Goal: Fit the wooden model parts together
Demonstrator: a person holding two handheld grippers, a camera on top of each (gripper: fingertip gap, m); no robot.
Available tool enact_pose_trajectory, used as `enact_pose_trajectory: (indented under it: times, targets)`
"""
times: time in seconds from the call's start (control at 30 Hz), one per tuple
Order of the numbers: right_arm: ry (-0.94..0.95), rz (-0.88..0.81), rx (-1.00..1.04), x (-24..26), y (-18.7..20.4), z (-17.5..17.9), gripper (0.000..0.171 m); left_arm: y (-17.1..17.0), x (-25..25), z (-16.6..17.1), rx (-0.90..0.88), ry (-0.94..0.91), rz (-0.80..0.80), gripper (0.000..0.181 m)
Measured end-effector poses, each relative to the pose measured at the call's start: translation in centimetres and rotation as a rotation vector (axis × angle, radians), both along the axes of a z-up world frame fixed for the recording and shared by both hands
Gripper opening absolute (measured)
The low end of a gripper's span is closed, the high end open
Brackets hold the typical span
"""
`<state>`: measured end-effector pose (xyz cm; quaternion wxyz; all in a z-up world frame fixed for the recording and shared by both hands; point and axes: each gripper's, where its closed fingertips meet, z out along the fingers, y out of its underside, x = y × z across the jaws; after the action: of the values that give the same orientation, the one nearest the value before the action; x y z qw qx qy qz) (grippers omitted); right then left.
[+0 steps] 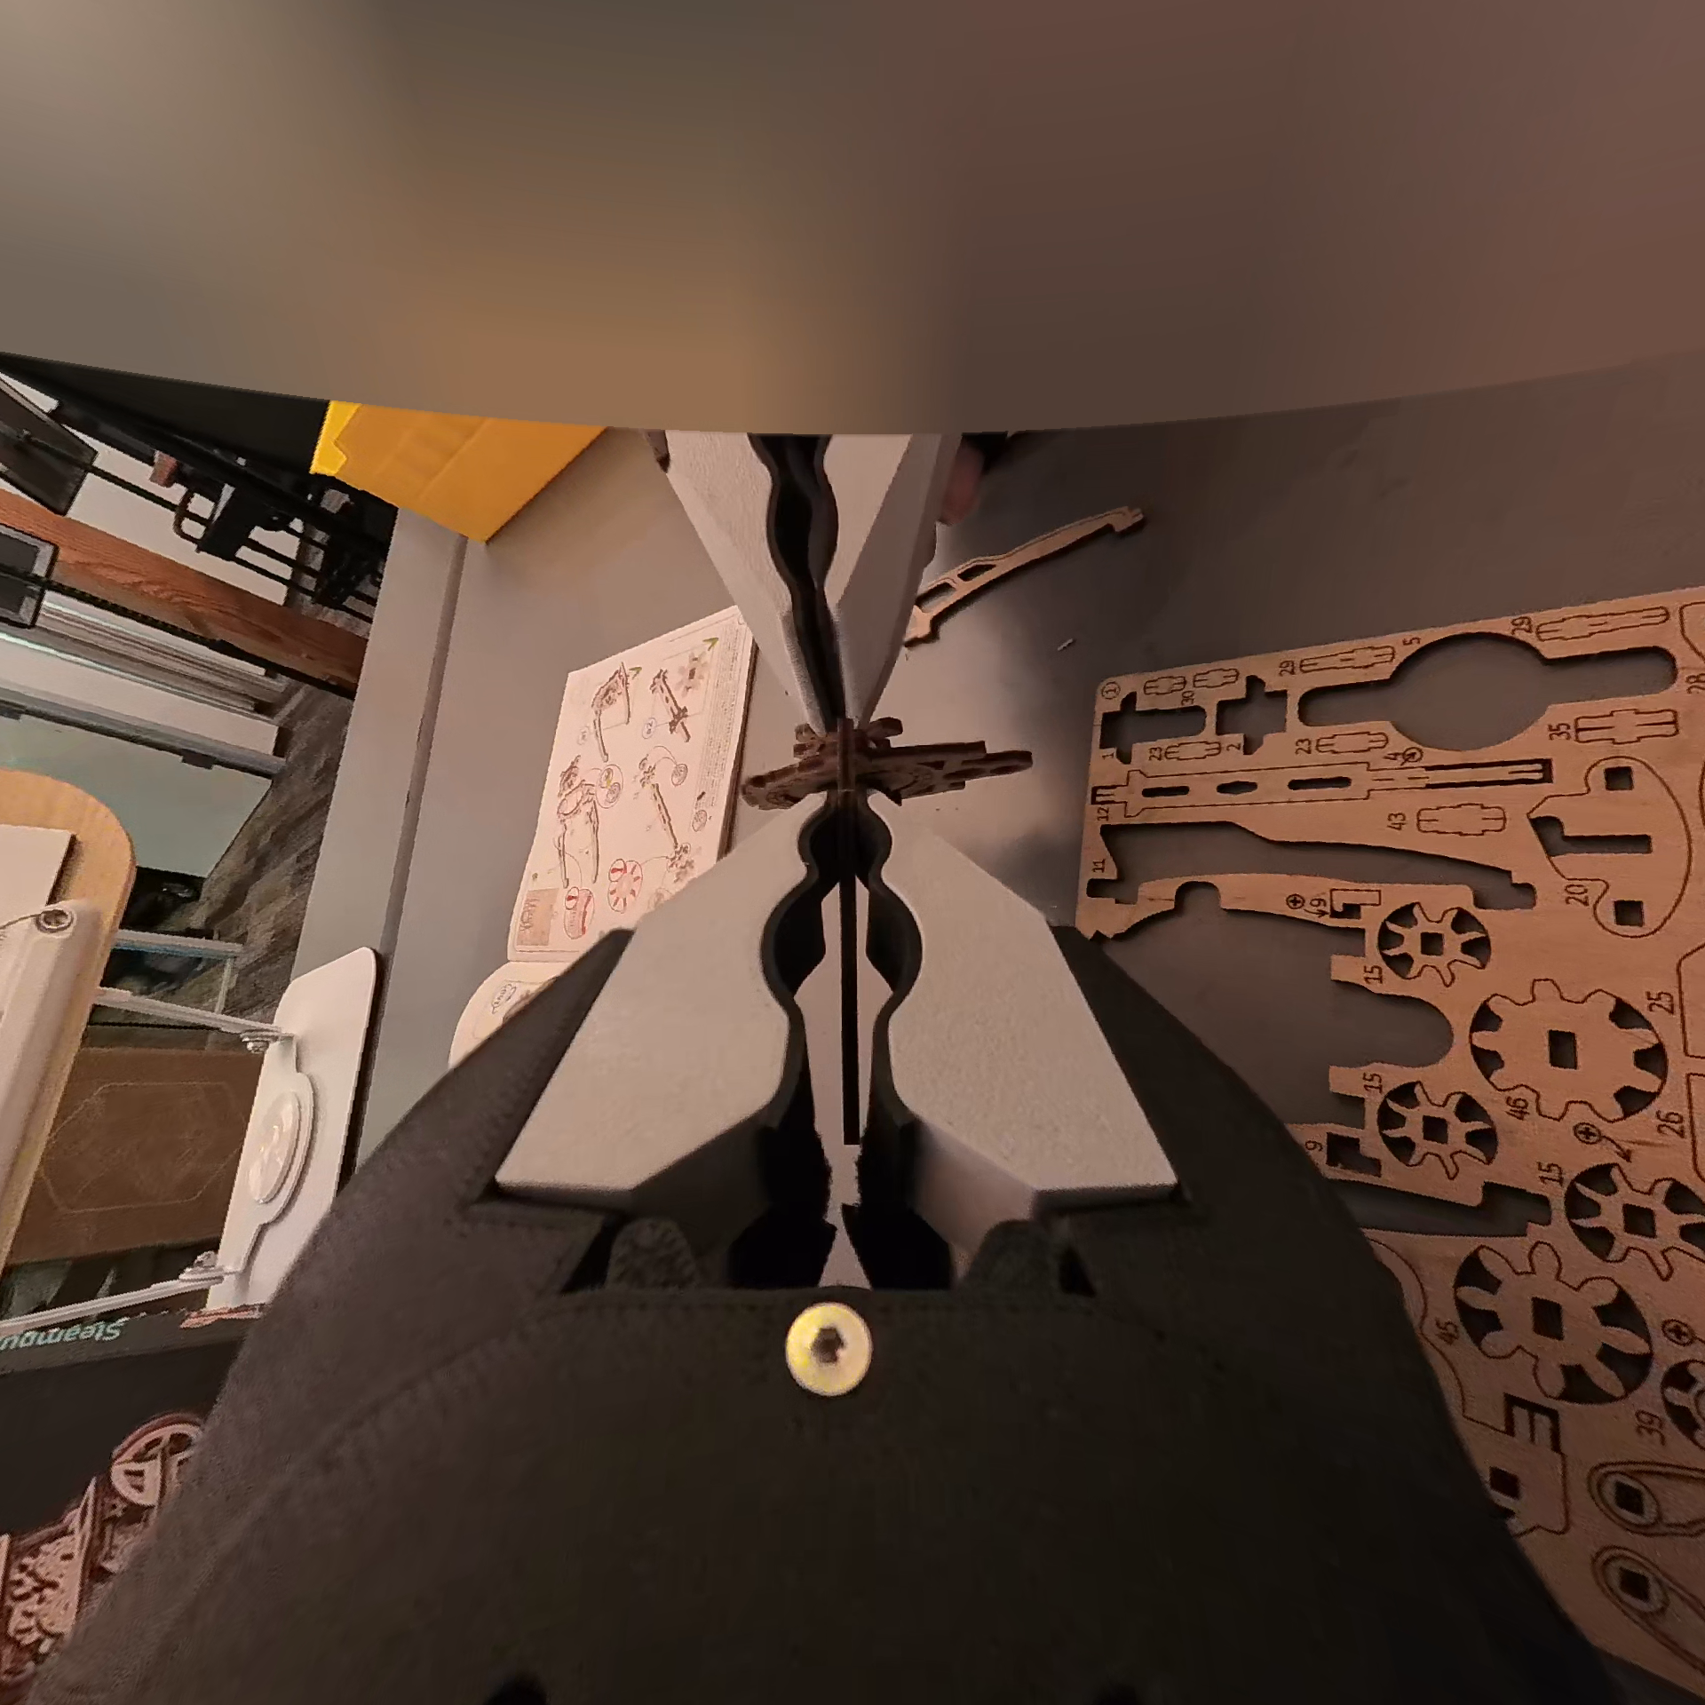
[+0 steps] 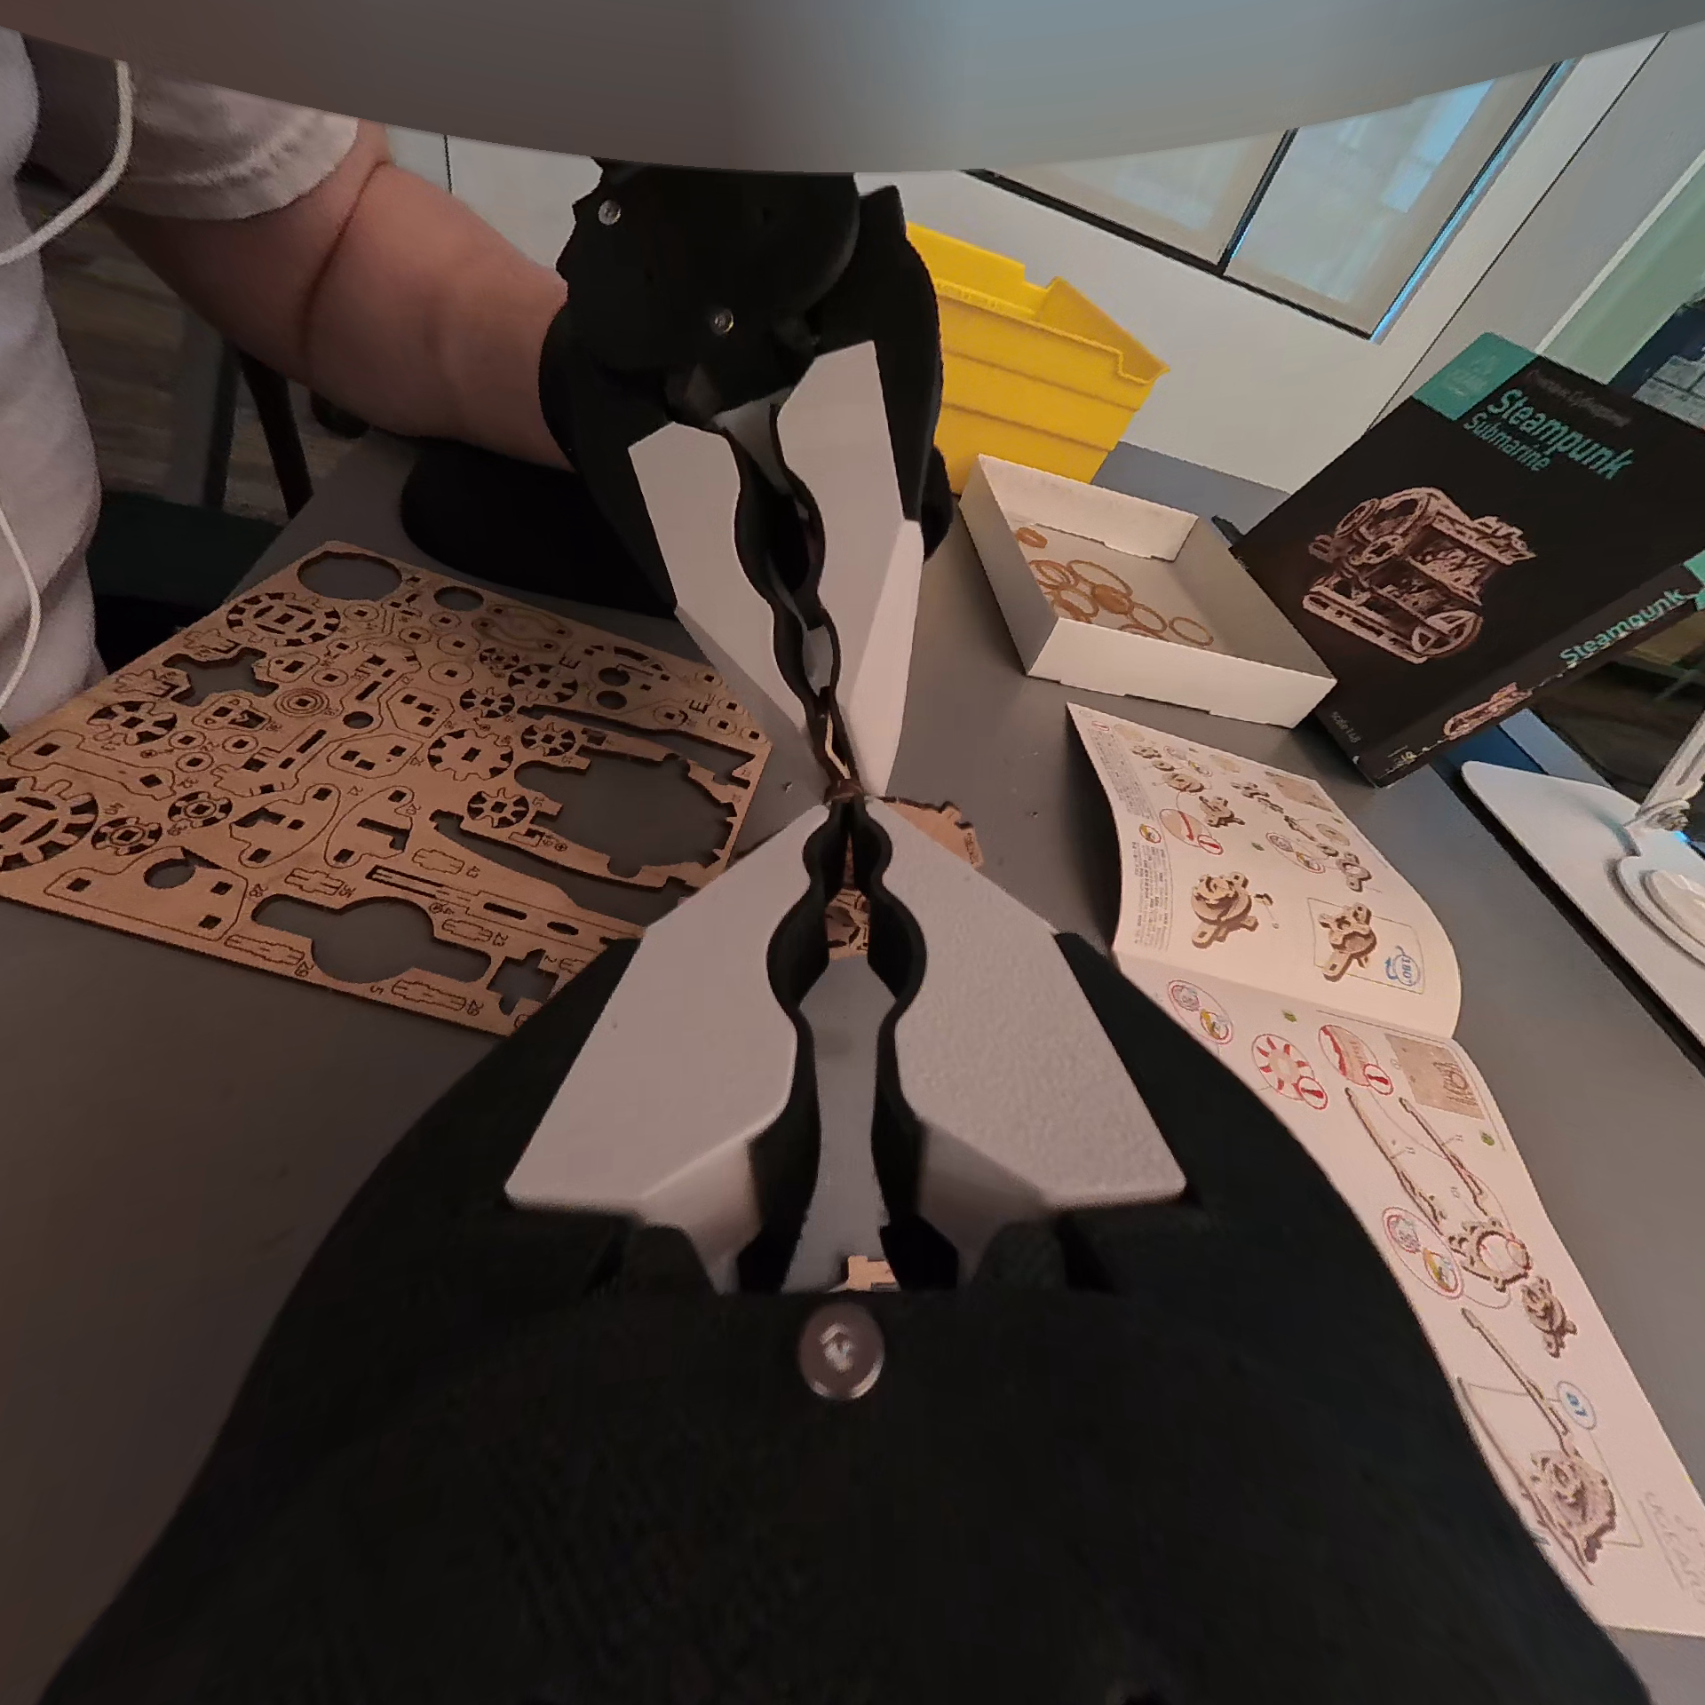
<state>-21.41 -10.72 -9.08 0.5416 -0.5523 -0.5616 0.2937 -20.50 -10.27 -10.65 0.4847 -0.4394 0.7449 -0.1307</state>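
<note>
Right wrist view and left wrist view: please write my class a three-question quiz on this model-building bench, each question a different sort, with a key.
1. True or false: the shallow white cardboard tray is empty.
2. The jaws of the left gripper are: A) wide open; B) shut on a thin flat wooden part seen edge-on; C) shut on a paper booklet.
3. Fill in: behind the tray stands a ____ plastic bin.

Key: 1 false, it holds tan rings; 2 B; 3 yellow.
</note>
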Motion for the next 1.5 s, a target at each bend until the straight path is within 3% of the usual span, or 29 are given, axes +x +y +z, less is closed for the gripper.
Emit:
enact_pose_trajectory:
  times: [0.53, 0.63, 0.8, 1.5]
  targets:
    - [-0.075, -0.022, 0.033, 0.1, 0.6, -0.7, 0.0, 0.6, -0.1, -0.8, -0.007, 0.028, 0.005, 0.0]
    - [-0.012, -0.025, 0.012, 0.9, 0.9, 0.6, 0.016, 0.6, -0.1, 0.7, -0.161, -0.075, 0.002, 0.0]
    - [0.147, 0.002, -0.039, 1.1, 0.6, 2.8, 0.016, 0.1, -0.1, 2.3, -0.366, -0.172, -0.022, 0.0]
    - [0.229, 0.112, -0.293, 0.0, 0.0, 2.3, 0.006, -1.0, 0.2, 2.3, -0.671, -0.162, -0.026, 0.0]
